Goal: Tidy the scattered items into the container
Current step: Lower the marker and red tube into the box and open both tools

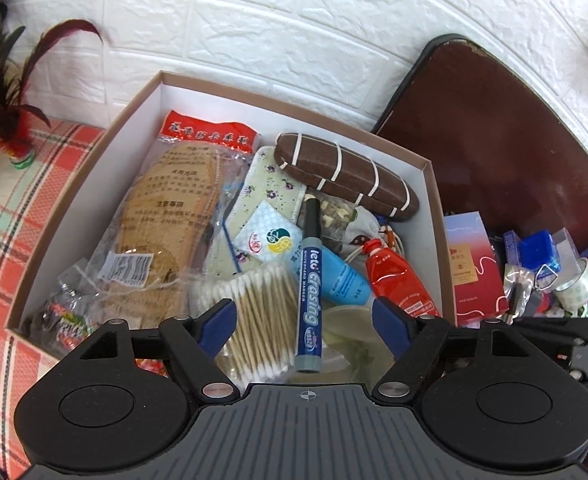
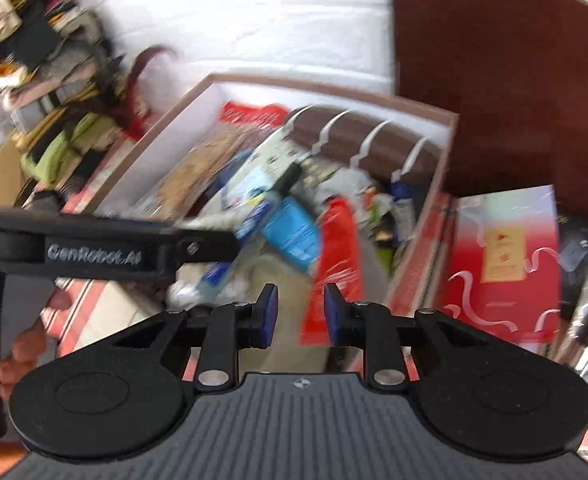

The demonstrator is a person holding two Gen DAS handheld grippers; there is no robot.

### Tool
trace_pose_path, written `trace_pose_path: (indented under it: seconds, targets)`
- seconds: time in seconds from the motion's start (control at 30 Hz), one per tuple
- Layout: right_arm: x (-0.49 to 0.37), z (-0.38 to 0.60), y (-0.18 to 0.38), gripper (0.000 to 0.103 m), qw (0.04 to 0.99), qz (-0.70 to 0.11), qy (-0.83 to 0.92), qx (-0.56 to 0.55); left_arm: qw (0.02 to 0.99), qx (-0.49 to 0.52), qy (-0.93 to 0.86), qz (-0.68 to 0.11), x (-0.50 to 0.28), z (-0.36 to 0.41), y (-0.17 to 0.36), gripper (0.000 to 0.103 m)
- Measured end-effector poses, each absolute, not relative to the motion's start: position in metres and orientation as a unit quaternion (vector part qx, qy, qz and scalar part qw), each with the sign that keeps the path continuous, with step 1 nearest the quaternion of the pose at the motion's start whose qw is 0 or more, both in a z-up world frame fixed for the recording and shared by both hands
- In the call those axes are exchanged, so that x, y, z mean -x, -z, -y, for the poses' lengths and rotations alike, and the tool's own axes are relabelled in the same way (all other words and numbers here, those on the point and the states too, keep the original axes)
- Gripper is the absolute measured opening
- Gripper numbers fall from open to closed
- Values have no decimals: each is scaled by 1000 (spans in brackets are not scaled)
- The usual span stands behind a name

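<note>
My left gripper (image 1: pixel 304 320) hangs wide open over the full box (image 1: pixel 434 184); my right gripper (image 2: pixel 298 312), narrowly parted, holds nothing. Next I'd approach the red carton (image 2: pixel 502 256) beside it, gripping squarely.

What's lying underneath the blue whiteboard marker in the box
The whiteboard marker lies on top of a pack of cotton swabs and a blue tube, inside the box. Whatever sits below those is covered.

Marker (image 1: pixel 309 280) atop cotton swabs (image 1: pixel 253 312) in box (image 1: pixel 434 208), glasses case (image 1: pixel 346 176) behind, carton (image 1: pixel 474 264) right
</note>
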State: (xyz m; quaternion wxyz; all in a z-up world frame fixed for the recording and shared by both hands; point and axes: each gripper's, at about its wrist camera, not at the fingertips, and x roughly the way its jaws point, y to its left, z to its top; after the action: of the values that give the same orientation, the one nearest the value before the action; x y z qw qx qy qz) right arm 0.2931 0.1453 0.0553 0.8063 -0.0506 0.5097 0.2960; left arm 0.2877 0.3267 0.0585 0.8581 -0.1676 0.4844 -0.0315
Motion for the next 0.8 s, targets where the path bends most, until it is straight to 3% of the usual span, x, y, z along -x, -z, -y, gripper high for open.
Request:
trace_pose_path:
  seconds: [0.3,0.37,0.4,0.6,0.8]
  targets:
    - [-275,-147,-64,30,827,-483,-282,55,862,178,26,-473,-268,-332,-68,88]
    - [-280,-146,-67,48,840,-469,-267,57,862,182,23,-472,-264,-333,-69,88]
    - [-284,-146,-67,50,842,-467,-263,59,862,184,22,-471,-262,-333,-69,89]
    - [-289,-150,-41,52,797,-534,-280,25,860,185,14,-476,-249,-337,-68,90]
    - [-273,-154,-42,55,802,-524,-285,35,860,192,5,-472,-240,-343,-70,90]
